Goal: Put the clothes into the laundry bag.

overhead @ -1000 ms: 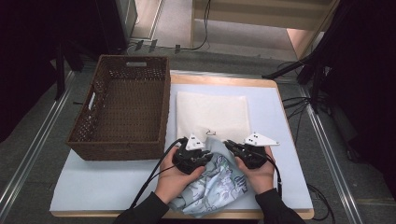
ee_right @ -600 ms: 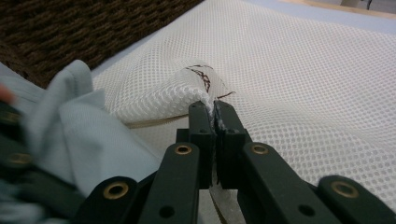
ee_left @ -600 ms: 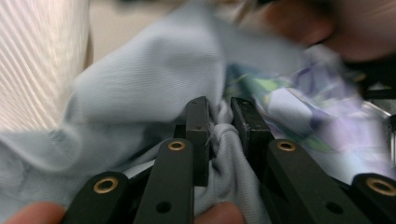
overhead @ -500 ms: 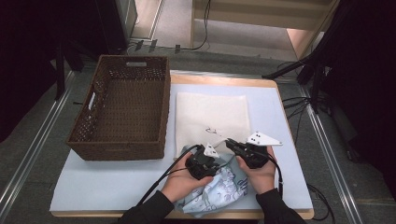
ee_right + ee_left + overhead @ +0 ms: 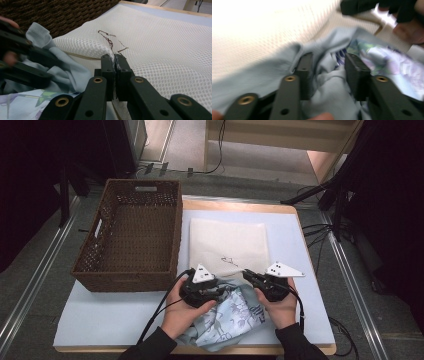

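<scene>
A white mesh bag (image 5: 227,242) lies flat in the middle of the table. My right gripper (image 5: 114,58) is shut on its near edge, by a dark thread mark. A light blue patterned garment (image 5: 225,320) is bunched at the table's front, against the bag's edge. My left gripper (image 5: 328,58) points into the garment (image 5: 329,85). Its jaws have just been opening and stand apart, with a loose fold of the blue cloth between them. In the high view the left gripper (image 5: 220,292) and the right gripper (image 5: 247,274) sit close together, tips facing each other.
A brown wicker basket (image 5: 130,237) stands at the left, beside the mesh bag. The table's blue-grey mat (image 5: 100,320) has bare room at the front left and along the right side. Cables trail from both grippers over the front edge.
My left gripper pushed right toward the right gripper, then drew back to the left. The garment's upper fold now lies nearer the bag's edge. The right gripper has stayed put.
</scene>
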Motion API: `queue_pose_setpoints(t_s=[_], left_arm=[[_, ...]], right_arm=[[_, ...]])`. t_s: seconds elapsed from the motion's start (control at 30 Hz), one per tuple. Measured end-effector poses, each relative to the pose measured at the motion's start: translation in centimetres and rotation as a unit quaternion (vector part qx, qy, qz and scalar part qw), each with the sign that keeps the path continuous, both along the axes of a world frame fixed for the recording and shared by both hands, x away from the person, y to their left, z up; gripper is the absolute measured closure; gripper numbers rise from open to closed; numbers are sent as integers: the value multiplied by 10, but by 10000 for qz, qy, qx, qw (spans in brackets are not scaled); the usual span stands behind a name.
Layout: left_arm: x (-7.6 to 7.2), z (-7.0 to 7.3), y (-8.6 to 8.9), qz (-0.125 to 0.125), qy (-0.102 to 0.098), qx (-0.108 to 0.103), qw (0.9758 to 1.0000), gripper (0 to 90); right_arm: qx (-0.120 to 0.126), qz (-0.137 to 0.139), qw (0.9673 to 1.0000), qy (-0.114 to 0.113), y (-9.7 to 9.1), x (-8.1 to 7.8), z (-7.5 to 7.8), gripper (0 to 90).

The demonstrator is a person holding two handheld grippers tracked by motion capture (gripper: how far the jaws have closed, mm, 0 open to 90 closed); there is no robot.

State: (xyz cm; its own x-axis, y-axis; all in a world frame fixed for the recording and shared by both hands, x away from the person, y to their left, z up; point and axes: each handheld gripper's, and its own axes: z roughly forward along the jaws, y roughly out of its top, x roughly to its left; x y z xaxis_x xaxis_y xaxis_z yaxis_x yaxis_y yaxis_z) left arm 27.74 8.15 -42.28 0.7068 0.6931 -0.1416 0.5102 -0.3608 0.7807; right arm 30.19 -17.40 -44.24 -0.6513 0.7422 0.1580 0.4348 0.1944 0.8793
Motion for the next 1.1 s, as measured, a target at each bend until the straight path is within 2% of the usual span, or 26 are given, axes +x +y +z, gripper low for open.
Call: queue_pose_setpoints(t_s=[0.03, 0.07, 0.1, 0.17, 0.2, 0.23, 0.27, 0.3, 0.33, 0.37, 0.43, 0.47, 0.53, 0.6, 0.67, 0.7, 0.73, 0.77, 0.83, 0.87, 0.93, 0.97, 1.0, 1.07, 1.1], left_arm=[[-1, 3, 4, 90, -79, -43, 9999, 523], [-4, 9, 13, 232, -188, -173, 9994, 506], [-4, 9, 13, 232, -188, -173, 9994, 488], [-6, 10, 18, 445, -375, -22, 9983, 466], [-5, 7, 19, 599, -395, 25, 9974, 437], [-4, 5, 20, 668, -316, 80, 9972, 383], [-2, 2, 19, 767, -196, 182, 9967, 383], [0, -2, 18, 776, -18, 284, 9966, 489], [1, -6, 15, 749, 139, 404, 9963, 489], [0, -7, 14, 690, 183, 466, 9964, 599], [-5, -8, 9, 485, 261, 344, 9979, 795], [-7, -7, 5, 291, 341, 327, 9985, 843], [-11, -8, -7, -99, 487, 308, 9983, 900], [-11, -12, -15, -345, 591, 259, 9973, 898], [-10, -16, -22, -547, 724, 135, 9958, 816], [-10, -16, -25, -602, 745, 84, 9954, 587], [-10, -16, -27, -647, 737, 64, 9952, 480], [-9, -16, -29, -672, 735, 91, 9950, 480], [-9, -16, -33, -721, 748, 138, 9945, 336], [-7, -18, -35, -725, 791, 202, 9940, 312], [-2, -26, -39, -820, 1006, 333, 9910, 315], [-1, -30, -41, -838, 1035, 450, 9901, 329], [-1, -33, -43, -893, 1012, 574, 9892, 381], [-4, -33, -47, -954, 747, 882, 9887, 747], [-5, -33, -48, -984, 756, 944, 9878, 843]], right_arm=[[-13, -3, 10000, 0, 0, 0, 0, 878], [-20, 5, 10000, 2, 1, 0, -1, 878], [-20, 5, 10000, 2, 1, 0, -1, 878], [-16, 0, 10000, 1, 1, 1, -1, 878], [-15, -1, 10000, 2, 1, 1, -1, 878], [-19, -3, 10000, 4, 1, 0, -1, 878], [-19, -3, 10000, 4, 1, 0, -1, 878], [-33, 3, 10000, 6, 2, 1, -1, 878], [-33, 3, 10000, 6, 2, 1, -1, 878], [-37, 10, 10000, 4, 2, 1, -1, 878], [-33, 10, 10000, 16, 2, 1, -1, 878], [-28, 11, 10000, 20, 2, 1, -1, 878], [-29, 11, 10000, 25, 2, 1, -2, 878], [-39, 8, 10000, 36, 2, 1, -2, 878], [-45, 12, 10000, 22, 3, 0, -2, 878], [-46, 19, 10000, 9, 2, 0, -2, 878], [-48, 23, 10000, 6, 2, 0, -2, 878], [-48, 23, 10000, 6, 2, 0, -2, 878], [-53, 35, 10000, 37, 3, 0, -4, 878], [-55, 32, 10000, 53, 4, 1, -4, 878], [-61, 36, 10000, 55, 4, 0, -4, 878], [-68, 50, 10000, 46, 5, 0, -4, 878], [-61, 57, 10000, 45, 5, 0, -4, 878], [-48, 60, 10000, 53, 5, 0, -3, 878], [-48, 64, 10000, 54, 5, 0, -3, 878]])
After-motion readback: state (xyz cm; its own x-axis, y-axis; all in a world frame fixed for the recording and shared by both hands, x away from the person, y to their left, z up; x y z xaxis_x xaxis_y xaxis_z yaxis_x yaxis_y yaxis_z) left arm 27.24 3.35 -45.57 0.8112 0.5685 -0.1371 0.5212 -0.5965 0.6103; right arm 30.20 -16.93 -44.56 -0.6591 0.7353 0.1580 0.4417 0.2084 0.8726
